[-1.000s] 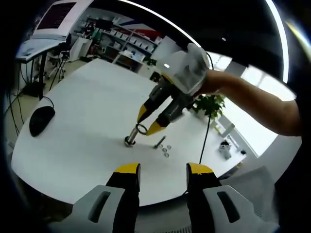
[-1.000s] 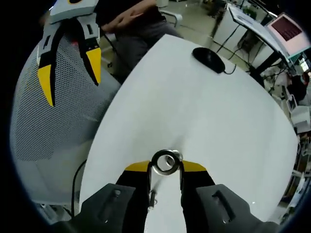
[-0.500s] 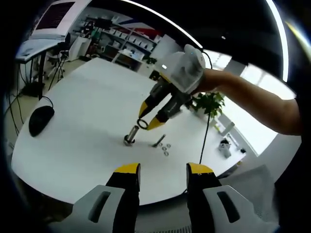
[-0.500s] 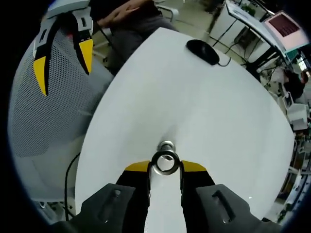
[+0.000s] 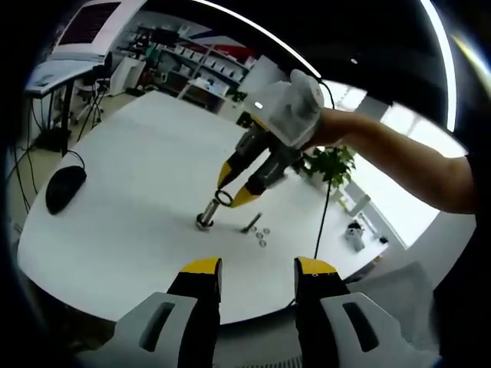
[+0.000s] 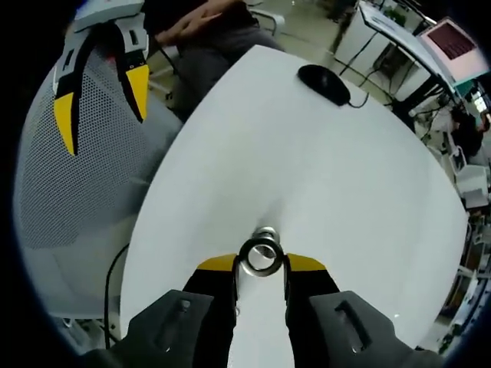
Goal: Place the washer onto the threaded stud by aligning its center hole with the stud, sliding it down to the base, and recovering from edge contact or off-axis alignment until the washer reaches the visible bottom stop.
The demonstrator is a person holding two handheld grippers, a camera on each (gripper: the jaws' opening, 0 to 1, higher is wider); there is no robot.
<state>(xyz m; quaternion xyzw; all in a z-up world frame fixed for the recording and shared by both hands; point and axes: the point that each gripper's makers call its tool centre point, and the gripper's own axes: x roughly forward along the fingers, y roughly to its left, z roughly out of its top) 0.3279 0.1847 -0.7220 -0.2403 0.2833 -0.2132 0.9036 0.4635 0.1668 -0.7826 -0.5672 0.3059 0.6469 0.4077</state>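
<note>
A white bench (image 5: pixel 130 192) carries one computer mouse (image 5: pixel 65 189) near its edge, one upright threaded stud (image 5: pixel 206 215), one loose bolt (image 5: pixel 252 224) lying flat and a few spare washers (image 5: pixel 263 238) just beside that bolt; their exact count is too small to tell. The right claw (image 6: pixel 261 263) pinches one washer (image 6: pixel 261 255) between its yellow tips, the ring held just above the stud's top, its hole close to the stud's axis. The left claw (image 5: pixel 258 270) hangs spread and holds nothing, well apart from the stud.
</note>
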